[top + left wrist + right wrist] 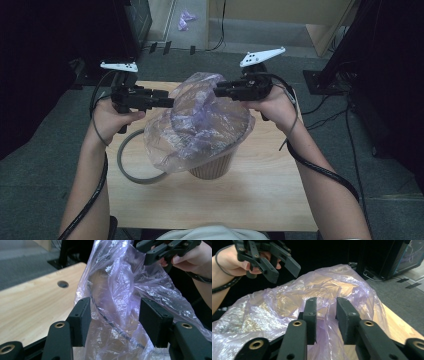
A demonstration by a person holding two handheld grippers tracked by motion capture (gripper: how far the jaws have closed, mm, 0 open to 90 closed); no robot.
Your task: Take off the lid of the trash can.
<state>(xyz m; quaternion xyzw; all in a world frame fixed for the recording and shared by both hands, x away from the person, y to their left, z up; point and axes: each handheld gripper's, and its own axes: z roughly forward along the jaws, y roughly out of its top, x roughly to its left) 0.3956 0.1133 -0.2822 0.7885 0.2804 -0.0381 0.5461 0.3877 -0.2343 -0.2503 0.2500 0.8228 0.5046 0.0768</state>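
A thin, clear purple plastic bag (200, 120) is draped loosely over a brown ribbed basket (212, 167) in the middle of the wooden table (270, 200). My left gripper (170, 100) is at the bag's left side. In its own view the left gripper (115, 301) has its jaws wide apart with the bag (120, 290) hanging between them. My right gripper (217, 91) is at the bag's raised far right edge. In its own view the right gripper (325, 300) has jaws a narrow gap apart, with a fold of the bag (287, 297) in that gap.
A grey ring (127, 165) lies on the table left of the basket. A round hole (62, 284) is cut in the tabletop. Dark equipment and cables stand on the floor at both sides. The person's forearms flank the basket.
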